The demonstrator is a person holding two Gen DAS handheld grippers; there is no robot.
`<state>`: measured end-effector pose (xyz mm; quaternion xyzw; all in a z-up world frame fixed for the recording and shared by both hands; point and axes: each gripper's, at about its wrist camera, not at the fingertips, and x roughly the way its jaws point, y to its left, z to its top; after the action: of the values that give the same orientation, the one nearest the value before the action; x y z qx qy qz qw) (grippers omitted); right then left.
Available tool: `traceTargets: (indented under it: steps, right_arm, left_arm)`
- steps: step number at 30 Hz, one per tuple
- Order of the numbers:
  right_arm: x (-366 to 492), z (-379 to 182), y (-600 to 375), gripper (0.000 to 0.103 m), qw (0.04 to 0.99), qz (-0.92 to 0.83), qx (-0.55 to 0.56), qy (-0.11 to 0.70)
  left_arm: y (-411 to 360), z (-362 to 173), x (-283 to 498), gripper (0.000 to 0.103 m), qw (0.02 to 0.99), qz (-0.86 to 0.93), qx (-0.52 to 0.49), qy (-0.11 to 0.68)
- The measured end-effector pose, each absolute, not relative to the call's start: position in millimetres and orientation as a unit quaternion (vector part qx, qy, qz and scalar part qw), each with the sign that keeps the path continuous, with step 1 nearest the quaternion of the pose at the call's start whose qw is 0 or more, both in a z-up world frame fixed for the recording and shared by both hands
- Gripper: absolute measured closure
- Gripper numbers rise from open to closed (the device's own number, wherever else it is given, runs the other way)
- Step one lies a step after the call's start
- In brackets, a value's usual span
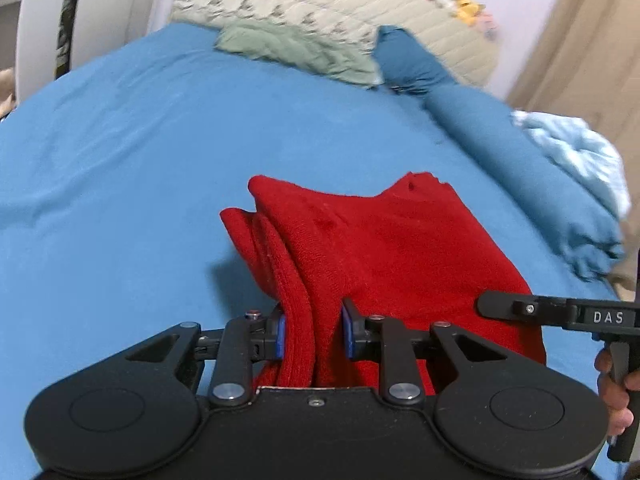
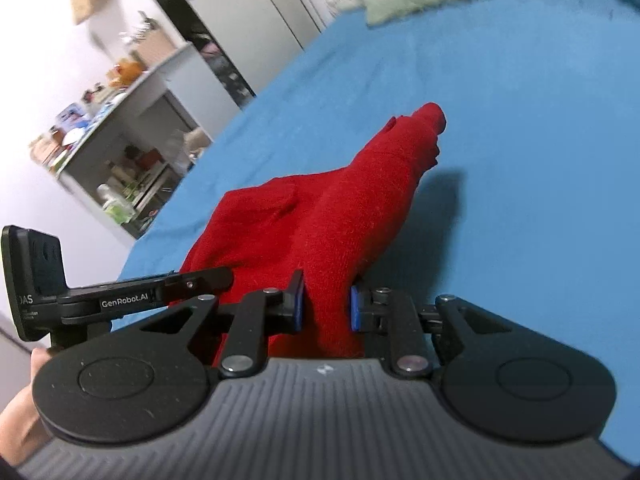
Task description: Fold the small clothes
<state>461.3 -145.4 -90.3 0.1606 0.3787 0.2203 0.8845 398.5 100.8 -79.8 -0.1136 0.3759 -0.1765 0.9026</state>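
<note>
Left wrist view: the left claw [image 1: 313,330] is clamped on a bunched fold of the red garment [image 1: 384,248], its blue pads pressing the cloth from both sides. The garment lies on the blue bed sheet [image 1: 140,168], towards the near edge of the bed. The right claw's arm [image 1: 560,314] reaches in from the right.

Right wrist view: the right claw [image 2: 326,300] is clamped on the red garment [image 2: 320,220], which trails over the sheet [image 2: 520,120]
</note>
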Motion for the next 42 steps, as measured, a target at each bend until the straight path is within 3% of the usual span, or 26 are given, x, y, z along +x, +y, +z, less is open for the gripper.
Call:
traceTargets:
  steps: [6,10,13,15,17,18,30,35,42]
  right_arm:
    - [375.4,-82.0,-214.2,0.066,0.883,0.196,0.174,0.389]
    - [342.6,-126.2,-240.4,0.065,0.873,0.155,0.17,0.431]
    - [331.3,-150.7,-253.8,0.059,0.872,0.139,0.176,0.435]
    - [325.9,-148.7,-258.3,0.049,0.874,0.133,0.186,0.429]
    - [319.9,-137.4,-255.3,0.027,0.887,0.129,0.16,0.414]
    - [318.7,-131.2,-252.5,0.012,0.895,0.123,0.145,0.403]
    - [326.0,-169.0,-254.4,0.004,0.911,0.055,0.049,0.406]
    - [320.0,-154.4,-250.1,0.004,0.915,0.05,0.049,0.398]
    - [266.2,-67.5,-245.8,0.002,0.931,0.045,0.048,0.359]
  left_arm:
    - [39.9,-92.1,321.8,0.075,0.893,-0.216,-0.11,0.38]
    - [10.2,-132.2,300.9,0.074,0.879,-0.194,-0.119,0.42]
    - [2.9,-127.8,289.2,0.069,0.894,-0.178,-0.092,0.402]
    - [3.3,-116.0,285.1,0.056,0.905,-0.161,-0.071,0.387]
    - [6.1,-105.5,280.6,0.014,0.918,-0.145,-0.049,0.365]
    - [7.2,-104.2,278.4,0.01,0.923,-0.139,-0.039,0.357]
    - [2.4,-163.0,310.6,0.006,0.91,-0.089,-0.001,0.405]
    - [-7.4,-137.3,300.3,0.009,0.916,-0.072,0.032,0.393]
    - [-17.3,-54.6,237.6,0.005,0.936,-0.062,0.05,0.343]
